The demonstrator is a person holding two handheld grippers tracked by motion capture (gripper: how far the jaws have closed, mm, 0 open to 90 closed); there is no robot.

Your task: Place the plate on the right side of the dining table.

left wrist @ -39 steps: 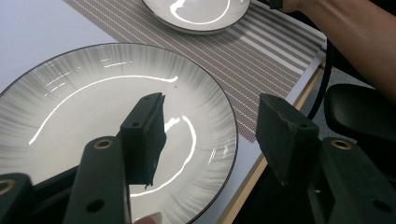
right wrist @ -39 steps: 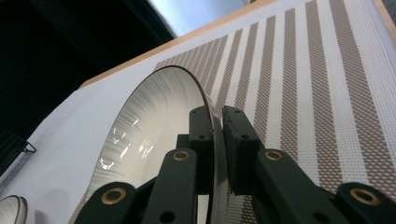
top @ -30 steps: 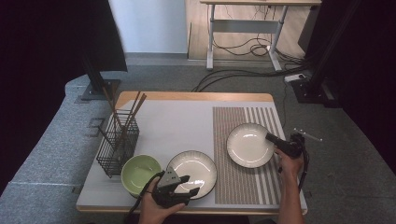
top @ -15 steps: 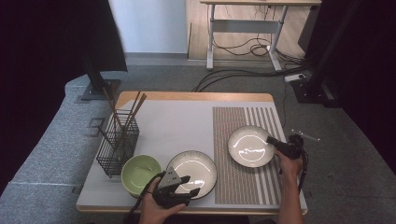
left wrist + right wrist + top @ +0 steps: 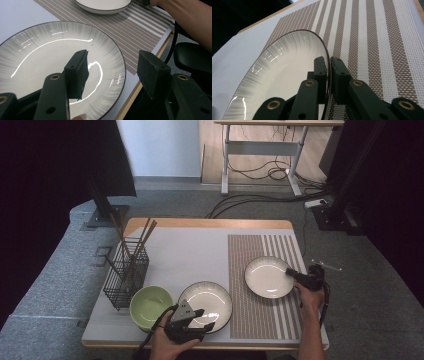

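Observation:
A white plate with a dark rim [image 5: 267,277] lies on the striped placemat [image 5: 260,320]. My right gripper [image 5: 291,273] is shut on that plate's right rim; in the right gripper view the jaws [image 5: 329,72] pinch the plate [image 5: 287,75] at its edge. A second, grey-streaked plate [image 5: 206,301] sits on the white mat near the front edge. My left gripper [image 5: 206,318] hovers open at this plate's near rim. In the left gripper view one jaw stands over the plate [image 5: 50,57] and the other outside its rim, with the gripper [image 5: 112,72] holding nothing.
A green bowl [image 5: 150,304] stands left of the grey-streaked plate. Behind it is a black wire basket [image 5: 125,275] with several chopsticks. The person's right forearm [image 5: 185,17] crosses the top right of the left gripper view. The table's wooden front edge [image 5: 140,87] is close.
The right gripper and the plate it holds have shifted slightly toward the near edge. The left gripper has stayed where it was.

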